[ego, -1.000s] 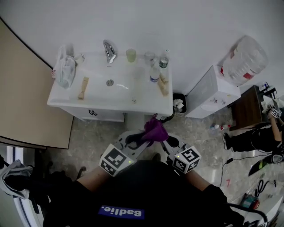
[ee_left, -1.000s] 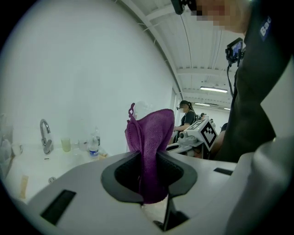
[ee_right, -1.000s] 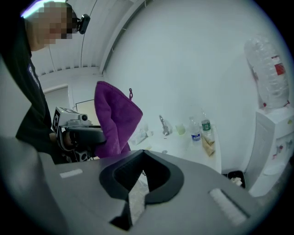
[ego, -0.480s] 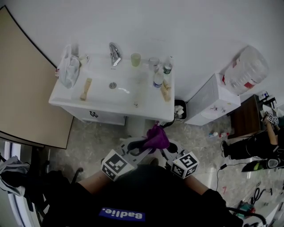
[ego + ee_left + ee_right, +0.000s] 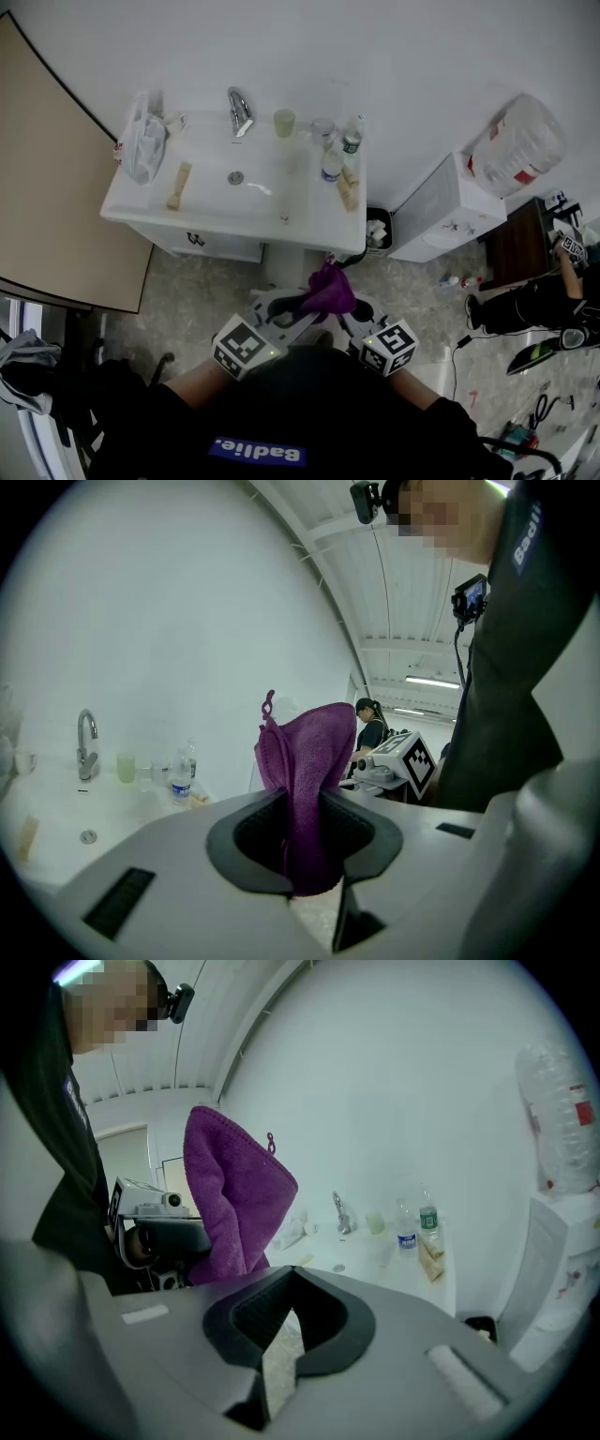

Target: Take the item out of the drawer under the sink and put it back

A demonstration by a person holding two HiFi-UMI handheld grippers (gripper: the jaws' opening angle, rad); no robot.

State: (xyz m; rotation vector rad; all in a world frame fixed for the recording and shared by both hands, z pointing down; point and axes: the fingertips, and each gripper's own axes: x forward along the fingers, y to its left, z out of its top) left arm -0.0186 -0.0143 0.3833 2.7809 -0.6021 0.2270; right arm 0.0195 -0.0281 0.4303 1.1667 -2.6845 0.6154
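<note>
A purple cloth (image 5: 328, 289) stands up from my left gripper (image 5: 302, 306), which is shut on its lower part. In the left gripper view the purple cloth (image 5: 305, 780) fills the gap between the dark pads (image 5: 253, 836) of the left gripper (image 5: 303, 808). My right gripper (image 5: 352, 311) sits just right of it. In its own view the right gripper (image 5: 292, 1279) has its tips meeting with nothing between them, and the purple cloth (image 5: 234, 1204) hangs to their left. The sink cabinet (image 5: 131, 217) stands ahead, its drawer front (image 5: 220, 246) pushed in.
On the sink top are a faucet (image 5: 239, 112), a green cup (image 5: 284, 122), bottles (image 5: 330, 164) and a plastic bag (image 5: 141, 150). A black bin (image 5: 377, 225), a white dispenser (image 5: 441, 211) with a water jug (image 5: 520, 141) stand at the right. Another person (image 5: 544, 300) is far right; a door (image 5: 56, 187) is at the left.
</note>
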